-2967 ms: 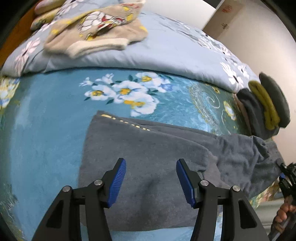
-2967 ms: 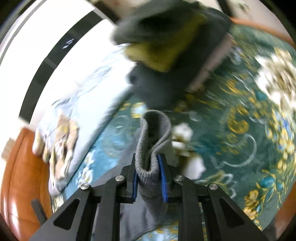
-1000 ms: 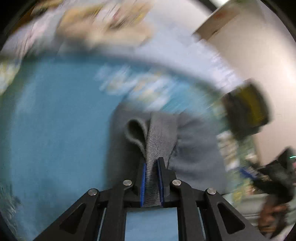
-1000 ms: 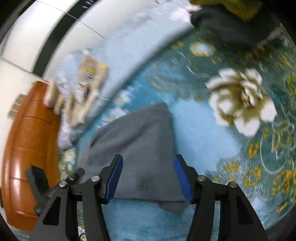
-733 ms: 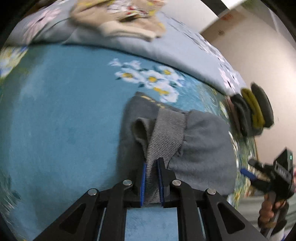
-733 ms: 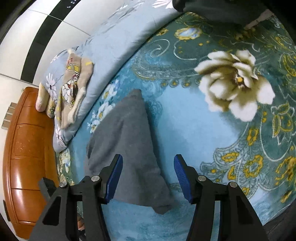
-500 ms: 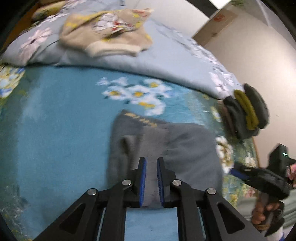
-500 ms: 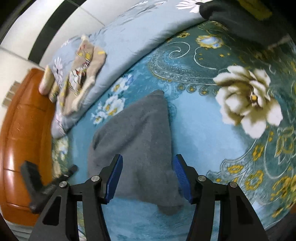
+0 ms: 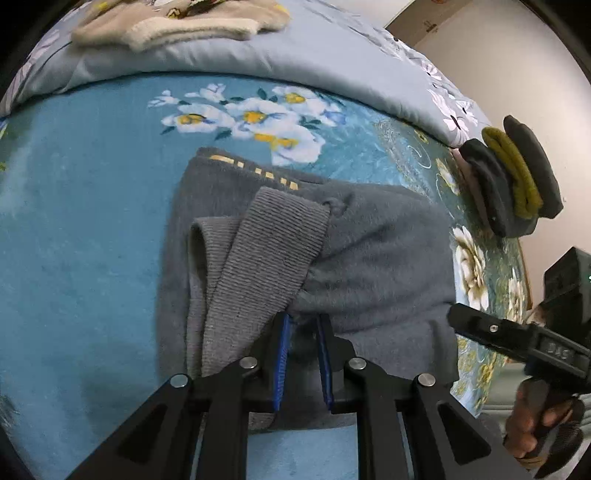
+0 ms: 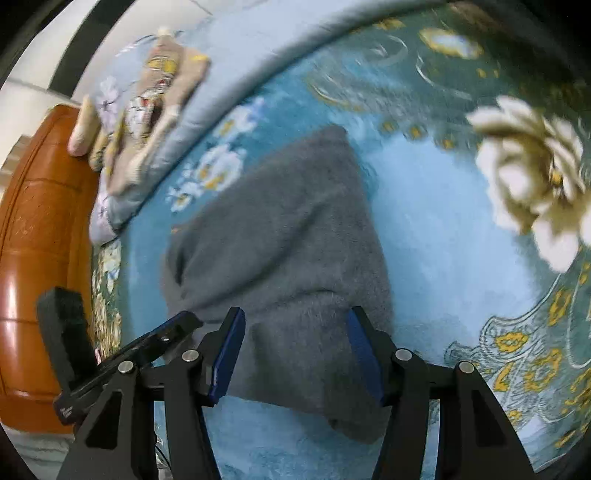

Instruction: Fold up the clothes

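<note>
Lying folded on the blue floral blanket [image 9: 85, 229], the grey garment [image 9: 376, 258] forms a compact block, its far edge marked with yellow dashes and its near edge just past the left gripper [image 9: 302, 332]. Bare blanket runs wide to the garment's left and in front of its near edge; to its right the blanket narrows toward the bed's edge. The garment is soft fleecy knit, with a ribbed cuff [image 9: 269, 254] draped over its top, the cuff's end lying beside the left gripper's fingers. Those fingers are narrowly parted and opening, the blue pads clear of the cloth, with only the garment's surface showing in the gap. In the right wrist view, the right gripper [image 10: 295, 354] hovers over the garment's [image 10: 288, 236] near right corner, fingers spread wide and pinching nothing. Beyond the garment lies a pale blue duvet [image 9: 303, 48] with a beige patterned cloth [image 9: 184, 18] on it. To the garment's right sits a stack of folded clothes [image 9: 513, 177], dark grey and mustard yellow. An orange wooden headboard [image 10: 40, 229] stands far left of it.
</note>
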The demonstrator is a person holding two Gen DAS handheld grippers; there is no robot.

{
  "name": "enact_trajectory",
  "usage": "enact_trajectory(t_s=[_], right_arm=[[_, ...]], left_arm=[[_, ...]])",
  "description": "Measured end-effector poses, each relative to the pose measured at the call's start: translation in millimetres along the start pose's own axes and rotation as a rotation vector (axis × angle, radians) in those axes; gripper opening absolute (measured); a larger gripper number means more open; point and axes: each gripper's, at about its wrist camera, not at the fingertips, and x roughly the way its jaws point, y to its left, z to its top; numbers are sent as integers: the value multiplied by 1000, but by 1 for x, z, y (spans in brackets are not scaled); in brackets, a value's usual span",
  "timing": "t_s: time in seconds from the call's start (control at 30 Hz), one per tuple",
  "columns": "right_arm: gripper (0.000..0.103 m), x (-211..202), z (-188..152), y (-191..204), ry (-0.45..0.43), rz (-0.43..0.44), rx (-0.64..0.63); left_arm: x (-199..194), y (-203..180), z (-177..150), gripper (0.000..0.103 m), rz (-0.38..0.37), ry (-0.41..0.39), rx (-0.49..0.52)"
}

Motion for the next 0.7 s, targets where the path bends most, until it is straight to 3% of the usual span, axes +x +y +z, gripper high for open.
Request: enact_trajectory(t_s=[0.13, 0.23, 0.3, 0.4, 0.47, 0.6, 0.7], right_arm=[[59, -2, 2, 4, 8, -16, -15], [59, -16, -1, 12, -35, 20, -57], [61, -26, -2, 10, -68, 61, -49], [72, -34, 1, -5, -115, 56, -6], [72, -30, 4, -15, -91, 41, 29], [73, -13, 5, -31, -30, 25, 84], [73, 1, 6, -36, -2, 20, 101]], left_arm=[[-15, -4, 1, 24, -15, -11, 20], [-34, 2, 4, 40, -4, -47, 32], [-42, 13, 9, 57, 9, -78, 23], [-39, 38, 14, 60, 51, -73, -32], [-33, 55, 17, 60, 49, -57, -86], [-16, 78, 16, 61, -57, -24, -206], [-8, 80, 14, 63, -114, -15, -238]])
